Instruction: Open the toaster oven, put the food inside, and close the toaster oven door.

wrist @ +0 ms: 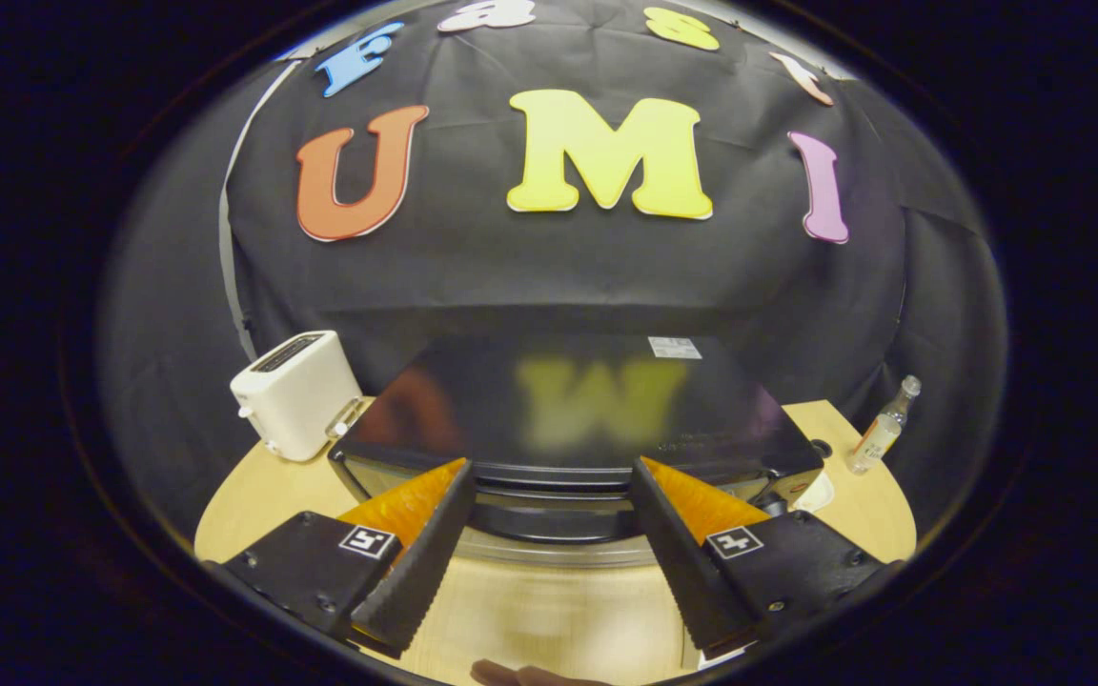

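The black toaster oven (pixel 568 405) stands on the wooden table (pixel 254 495), seen from above its glossy top. Its door handle (pixel 554 519) runs along the front, just beyond and between my fingertips. My gripper (pixel 549 467) is open, its two fingers spread wide on either side of the handle, with nothing between them. Whether the door is ajar I cannot tell. A small brown thing (pixel 520 675), perhaps the food, peeks in at the table's near edge, below the fingers.
A white pop-up toaster (pixel 296 393) stands left of the oven. A small clear bottle (pixel 881 427) stands at the right, with a white round object (pixel 811 494) beside the oven's right front corner. Black cloth hangs behind the table.
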`<state>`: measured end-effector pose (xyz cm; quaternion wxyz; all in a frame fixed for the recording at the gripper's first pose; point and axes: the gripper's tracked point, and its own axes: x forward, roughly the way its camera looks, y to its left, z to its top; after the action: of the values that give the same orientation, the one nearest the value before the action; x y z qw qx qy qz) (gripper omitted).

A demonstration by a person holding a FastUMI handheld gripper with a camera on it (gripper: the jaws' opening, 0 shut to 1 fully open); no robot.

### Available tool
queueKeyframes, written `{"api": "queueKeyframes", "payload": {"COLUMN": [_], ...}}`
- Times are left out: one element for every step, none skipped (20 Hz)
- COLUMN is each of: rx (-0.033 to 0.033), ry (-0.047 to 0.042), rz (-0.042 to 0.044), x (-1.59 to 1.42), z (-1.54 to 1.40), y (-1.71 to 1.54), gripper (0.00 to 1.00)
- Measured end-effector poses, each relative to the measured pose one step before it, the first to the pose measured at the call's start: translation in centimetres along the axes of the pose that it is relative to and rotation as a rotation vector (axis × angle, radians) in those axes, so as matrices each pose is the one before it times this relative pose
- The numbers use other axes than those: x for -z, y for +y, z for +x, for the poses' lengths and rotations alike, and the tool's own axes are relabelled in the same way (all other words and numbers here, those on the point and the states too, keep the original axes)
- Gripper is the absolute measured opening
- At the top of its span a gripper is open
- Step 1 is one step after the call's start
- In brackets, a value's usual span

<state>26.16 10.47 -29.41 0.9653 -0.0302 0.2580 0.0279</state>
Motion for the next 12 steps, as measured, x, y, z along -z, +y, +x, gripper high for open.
{"api": "queueKeyframes", "payload": {"rx": [0.00098,0.00176,0.00212,0.00083,0.00123,0.00192,0.00314,0.00373,0.00367,0.00162,-0.00141,-0.00065], "ry": [0.00299,-0.00007,-0.00315,-0.00701,-0.01087,-0.01029,-0.00906,-0.00900,-0.00745,-0.00763,-0.01585,-0.02039], "rz": [-0.00488,-0.00469,-0.00493,-0.00635,-0.00603,-0.00279,-0.00269,-0.00182,-0.00119,-0.00588,-0.00470,-0.00218], "x": [0.313,0.473,0.239,0.335,0.441,0.414,0.426,0.538,0.545,0.694,0.623,0.740], "z": [-0.489,-0.668,-0.485,-0.378,-0.403,-0.558,-0.472,-0.558,-0.556,-0.601,-0.491,-0.596], "y": [0.066,0.042,0.018,0.007,0.053,0.161,0.052,0.010,0.027,0.095,0.039,0.011], "gripper": [1.00,1.00,1.00,1.00,1.00,1.00,1.00,1.00,1.00,1.00,1.00,1.00]}}
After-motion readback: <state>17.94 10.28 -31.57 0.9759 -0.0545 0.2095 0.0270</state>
